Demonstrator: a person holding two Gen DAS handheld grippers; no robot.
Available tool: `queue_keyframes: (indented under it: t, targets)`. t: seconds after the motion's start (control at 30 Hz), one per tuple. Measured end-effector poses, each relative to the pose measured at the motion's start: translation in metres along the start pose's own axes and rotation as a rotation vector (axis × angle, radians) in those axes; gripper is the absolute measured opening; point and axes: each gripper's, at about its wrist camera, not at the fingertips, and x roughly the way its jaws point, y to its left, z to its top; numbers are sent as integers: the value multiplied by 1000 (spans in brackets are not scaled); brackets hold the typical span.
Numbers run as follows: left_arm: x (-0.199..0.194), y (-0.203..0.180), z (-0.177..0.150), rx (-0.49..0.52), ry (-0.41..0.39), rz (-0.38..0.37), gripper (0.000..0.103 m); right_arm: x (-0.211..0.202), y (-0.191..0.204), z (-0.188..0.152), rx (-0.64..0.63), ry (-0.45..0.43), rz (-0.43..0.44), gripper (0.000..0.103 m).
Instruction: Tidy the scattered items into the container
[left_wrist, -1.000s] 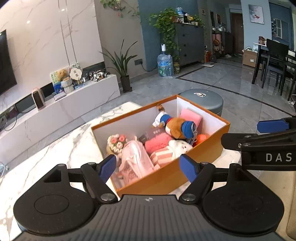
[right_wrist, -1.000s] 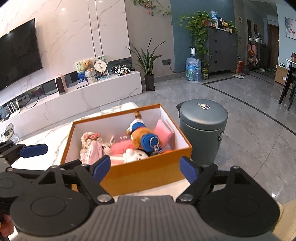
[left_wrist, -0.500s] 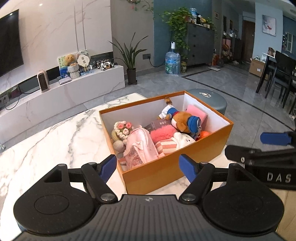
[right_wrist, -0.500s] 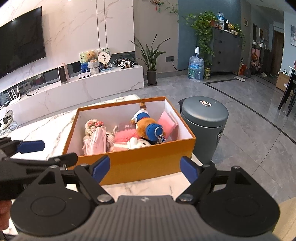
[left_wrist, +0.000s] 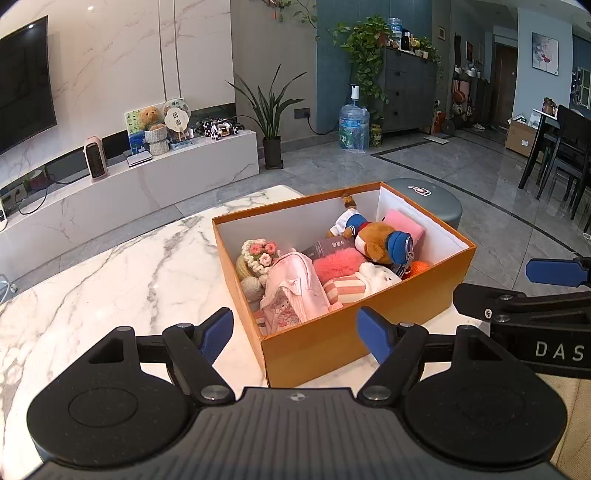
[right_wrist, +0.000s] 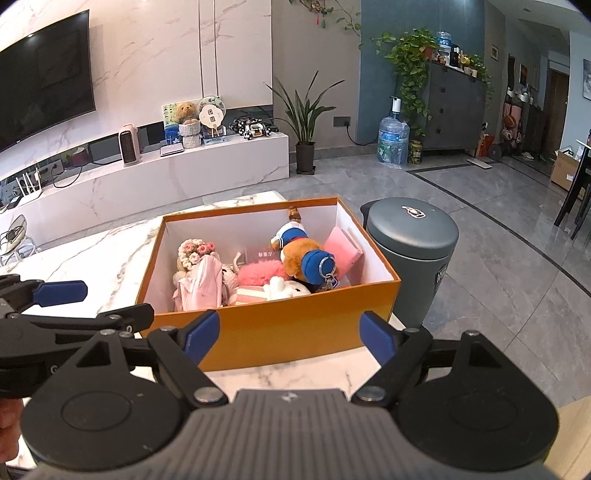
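An orange box (left_wrist: 354, 332) (right_wrist: 280, 325) stands on the marble table (left_wrist: 122, 273) (right_wrist: 96, 254). Inside it lie a brown plush bear with a blue cap (left_wrist: 382, 240) (right_wrist: 306, 254), a small pink backpack (left_wrist: 291, 288) (right_wrist: 203, 280), a crochet flower posy (left_wrist: 258, 253), a fluffy pink item (left_wrist: 338, 264) and a white plush (left_wrist: 380, 275). My left gripper (left_wrist: 295, 332) is open and empty, just in front of the box. My right gripper (right_wrist: 286, 334) is open and empty, also in front of the box. Each gripper shows in the other's view.
A grey round bin (right_wrist: 410, 240) (left_wrist: 432, 199) stands on the floor right behind the box. A low white TV bench (left_wrist: 129, 184) with a bear and a fan lies beyond the table. Dark chairs (left_wrist: 565, 158) stand far right.
Both grippers have pulled back and risen a little, so the box sits lower and farther in both views. Both stay open and empty.
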Motion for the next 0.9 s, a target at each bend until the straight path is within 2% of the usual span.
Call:
queue_keyframes:
  t: [0.9]
  targets:
    - [-3,-5,0,6,-2,4,82,-4,1,-1,4,-14,-12,85]
